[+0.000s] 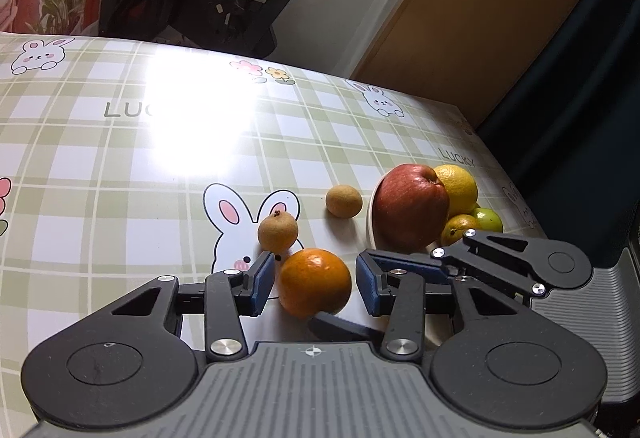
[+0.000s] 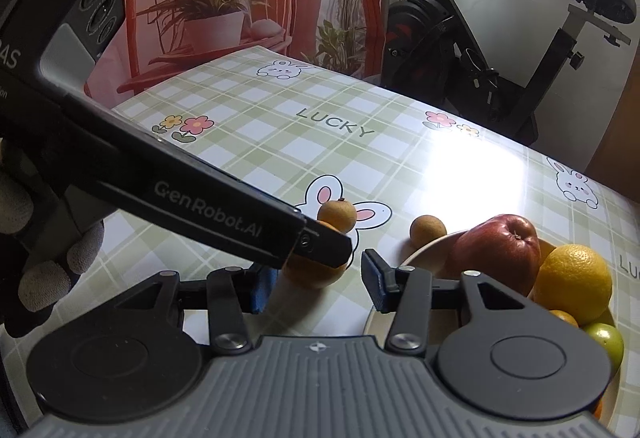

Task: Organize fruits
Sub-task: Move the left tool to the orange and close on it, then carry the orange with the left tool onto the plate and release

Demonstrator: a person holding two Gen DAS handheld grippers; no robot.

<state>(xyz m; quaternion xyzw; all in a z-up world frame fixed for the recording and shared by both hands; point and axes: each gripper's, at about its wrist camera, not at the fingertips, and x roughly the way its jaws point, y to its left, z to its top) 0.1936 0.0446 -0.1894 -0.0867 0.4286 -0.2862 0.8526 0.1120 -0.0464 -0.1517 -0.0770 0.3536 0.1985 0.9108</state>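
Note:
In the left wrist view, an orange [image 1: 315,282] sits on the checked tablecloth between the blue pads of my left gripper [image 1: 315,283]. That gripper is open, with a thin gap on each side of the fruit. A cream bowl [image 1: 371,216] to the right holds a red apple [image 1: 410,208], a yellow citrus [image 1: 460,188], a small orange [image 1: 460,228] and a green fruit [image 1: 489,219]. My right gripper [image 2: 320,288] is open and holds nothing. The orange [image 2: 316,272] lies just ahead of it, half hidden by the left gripper's fingertip [image 2: 328,246].
Two small brown fruits [image 1: 278,232] [image 1: 344,201] lie loose on the cloth beyond the orange. The right gripper's linkage [image 1: 512,258] hangs over the bowl's near rim. A gloved hand [image 2: 48,270] holds the left gripper. An exercise bike [image 2: 480,50] and a plant stand beyond the table.

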